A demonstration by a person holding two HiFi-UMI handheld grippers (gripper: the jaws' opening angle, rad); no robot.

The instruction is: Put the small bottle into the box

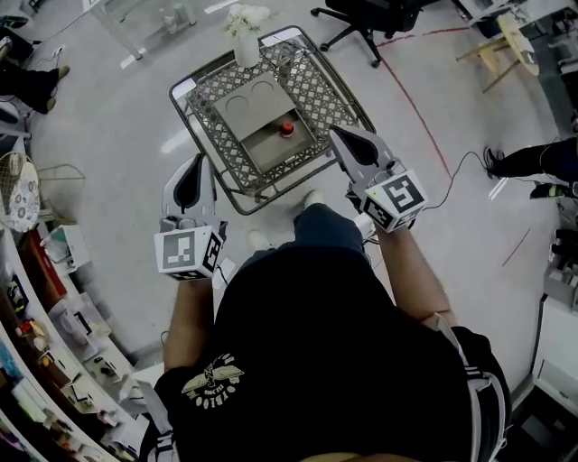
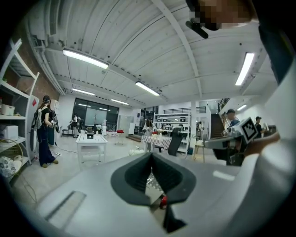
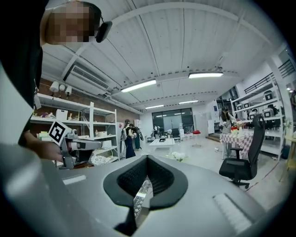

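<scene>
The small bottle [image 1: 286, 128], red on top, stands inside the open grey box [image 1: 271, 152] on a lattice-topped metal table [image 1: 209, 95]. The box's lid [image 1: 248, 106] lies folded back behind it. Both grippers are held low, near the table's front edge and short of the box. My left gripper [image 1: 193, 170] is shut with nothing in it; in the left gripper view [image 2: 151, 159] a slit below the jaws shows the lattice and the red bottle [image 2: 163, 200]. My right gripper [image 1: 340, 137] is shut and empty too, and in the right gripper view [image 3: 147, 163] its pads meet.
A white vase of flowers [image 1: 246, 34] stands at the table's far edge. A black office chair [image 1: 368, 16] is beyond the table, shelves [image 1: 45, 298] line the left, and a cable [image 1: 456, 176] and red floor lines [image 1: 420, 108] run on the right. Other people stand around the room.
</scene>
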